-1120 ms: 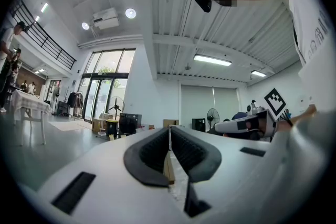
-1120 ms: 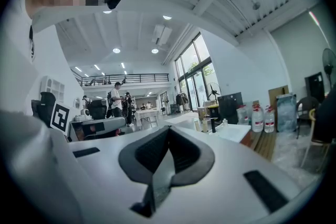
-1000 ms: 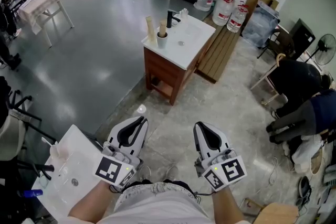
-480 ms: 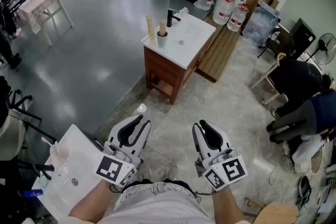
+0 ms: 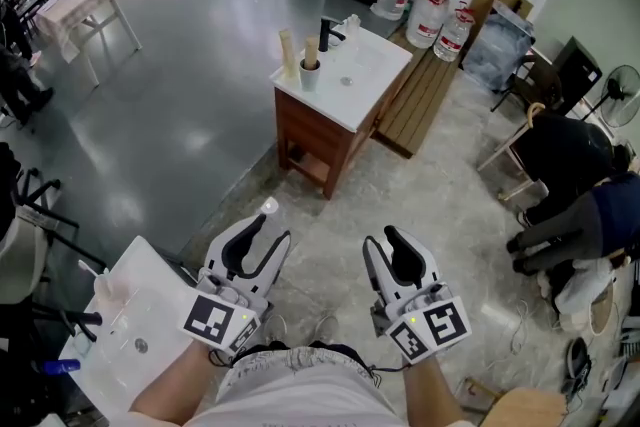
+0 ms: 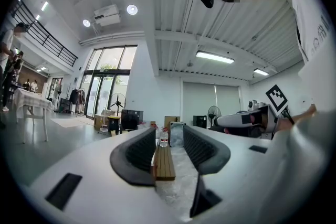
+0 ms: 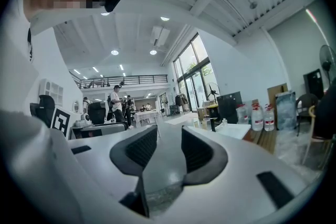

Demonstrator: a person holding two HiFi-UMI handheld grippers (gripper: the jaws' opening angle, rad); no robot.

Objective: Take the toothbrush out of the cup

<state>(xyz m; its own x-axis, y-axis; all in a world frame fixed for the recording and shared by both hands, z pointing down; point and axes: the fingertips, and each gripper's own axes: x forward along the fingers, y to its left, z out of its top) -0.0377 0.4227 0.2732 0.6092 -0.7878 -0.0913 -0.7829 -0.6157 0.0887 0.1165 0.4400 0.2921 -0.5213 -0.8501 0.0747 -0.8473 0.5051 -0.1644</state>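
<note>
Held level just before the person's waist, the left gripper [image 5: 272, 227] and the right gripper [image 5: 381, 237] are caught with their jaws parting. They were pressed together a second earlier and are now partly spread and opening, with nothing between them. Neither hand has been shifted from its place. Beyond them, across a stretch of floor, the white-topped washstand [image 5: 360, 85] is seen well apart. Near its left corner the cup [image 5: 309, 76] stands upright with the toothbrush [image 5: 310, 52] still inside it, close to a black tap [image 5: 327, 33]. The opening is judged a readying for the grasp — the approach has yet to be made, and the toothbrush remains untouched.
</note>
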